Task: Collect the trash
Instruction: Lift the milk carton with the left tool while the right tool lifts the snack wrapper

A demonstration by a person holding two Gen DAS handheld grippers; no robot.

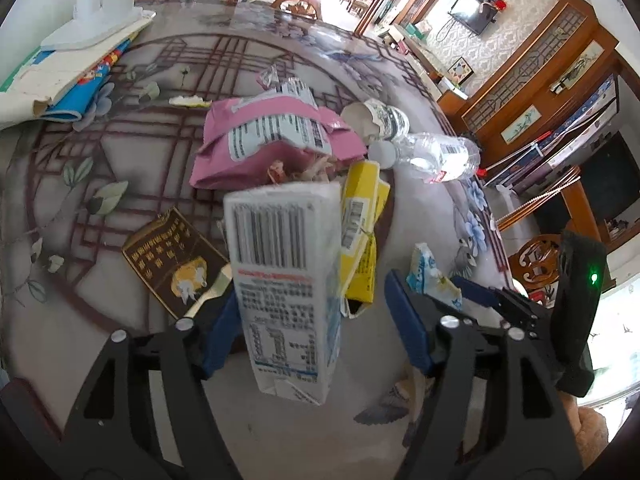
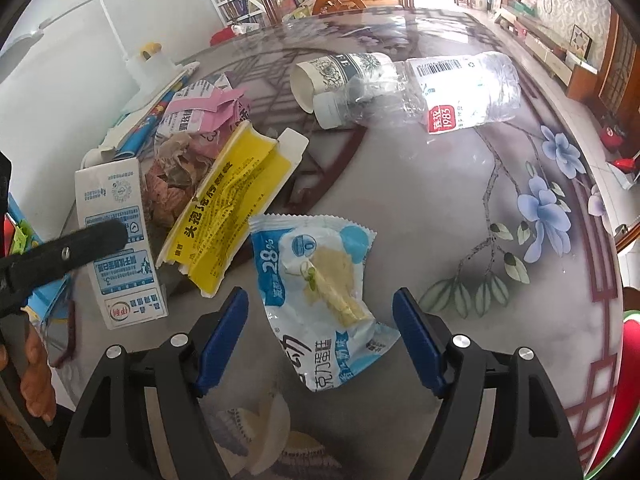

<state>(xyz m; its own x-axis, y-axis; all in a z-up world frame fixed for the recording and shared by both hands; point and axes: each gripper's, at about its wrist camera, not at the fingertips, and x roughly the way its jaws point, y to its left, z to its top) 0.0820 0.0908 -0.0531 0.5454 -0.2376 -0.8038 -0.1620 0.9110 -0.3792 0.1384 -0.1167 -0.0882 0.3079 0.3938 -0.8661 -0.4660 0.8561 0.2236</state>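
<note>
Near the table (image 2: 460, 208) edge closest to me, the blue-and-white wrapper (image 2: 320, 280) lies flat between the spread blue pads of my right gripper (image 2: 320, 320), untouched, long axis running away from me. My left gripper (image 1: 308, 320) is also spread, straddling the upright milk carton (image 1: 286, 280) without pinching. Right hand is nearer the wrapper.

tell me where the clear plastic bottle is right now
In the right wrist view the clear plastic bottle lies on its side at the table's far side, touching the paper cup on its left.
</note>
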